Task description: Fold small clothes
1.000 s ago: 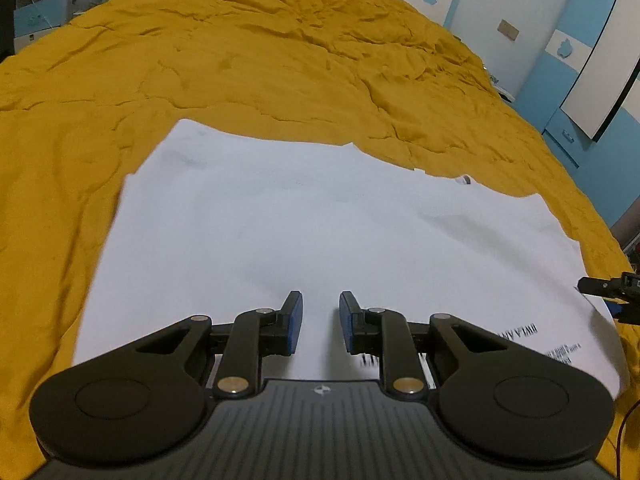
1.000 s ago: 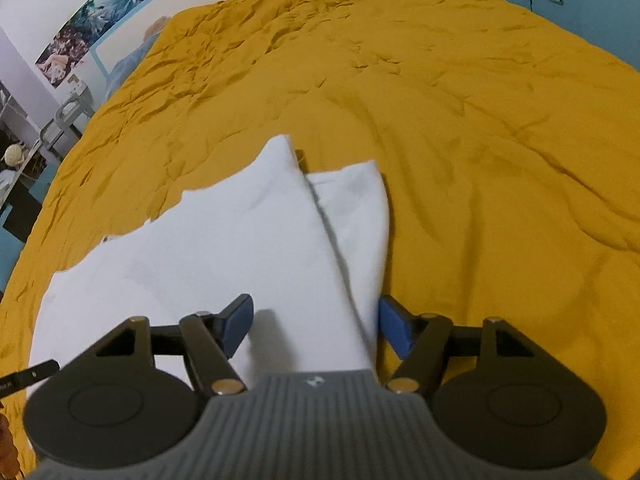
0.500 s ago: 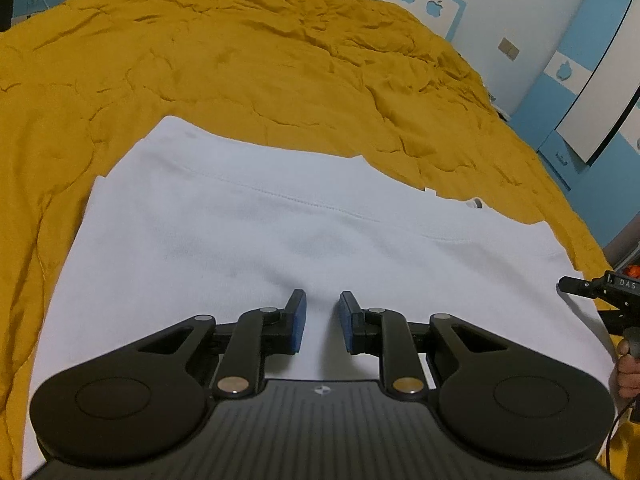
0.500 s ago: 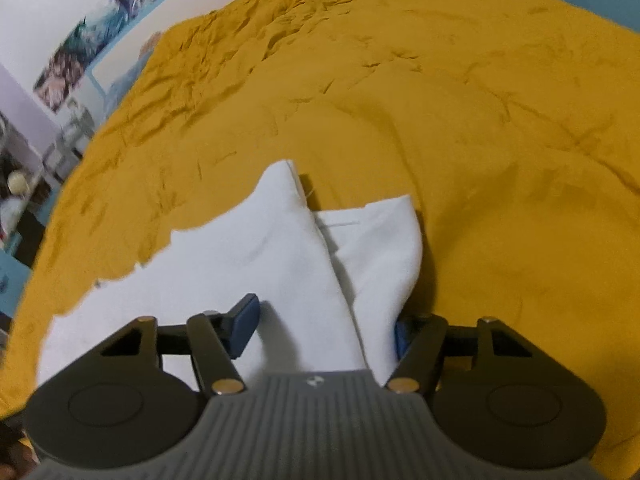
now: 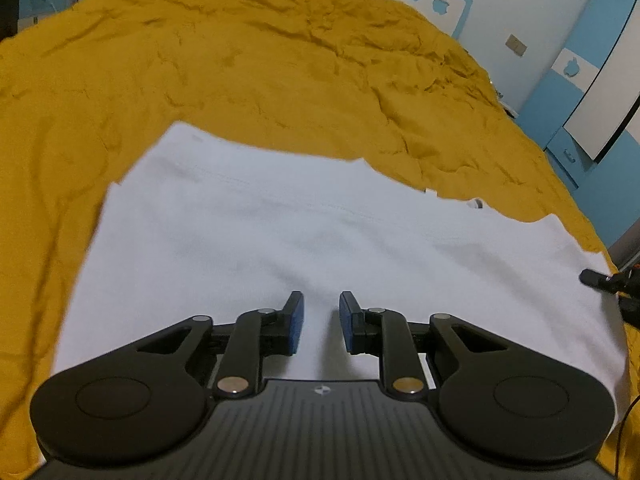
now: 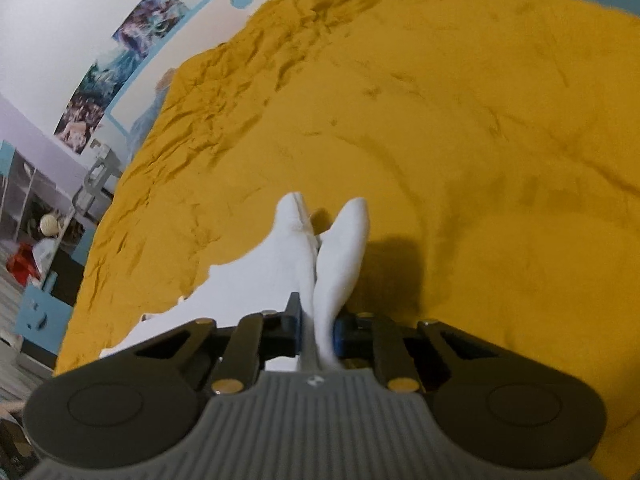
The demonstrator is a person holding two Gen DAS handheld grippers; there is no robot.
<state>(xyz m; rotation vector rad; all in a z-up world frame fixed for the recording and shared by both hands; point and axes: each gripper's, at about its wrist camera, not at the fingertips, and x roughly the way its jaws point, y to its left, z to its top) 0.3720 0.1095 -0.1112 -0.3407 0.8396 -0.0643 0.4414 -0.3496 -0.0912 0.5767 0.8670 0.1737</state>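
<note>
The right gripper (image 6: 316, 326) pinches a bunched edge of the white shirt (image 5: 280, 232) on the yellow bedspread (image 5: 240, 72), while the left gripper (image 5: 321, 320) hovers over it, fingers parted

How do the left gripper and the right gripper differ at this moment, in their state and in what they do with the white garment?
The left gripper is open, with a gap between its fingers; the right gripper is shut on the white garment. The left one holds nothing above flat cloth; the right one pinches a bunched fold that sticks up beyond its fingers. Both have blue pads and are over the yellow bedspread.
</note>
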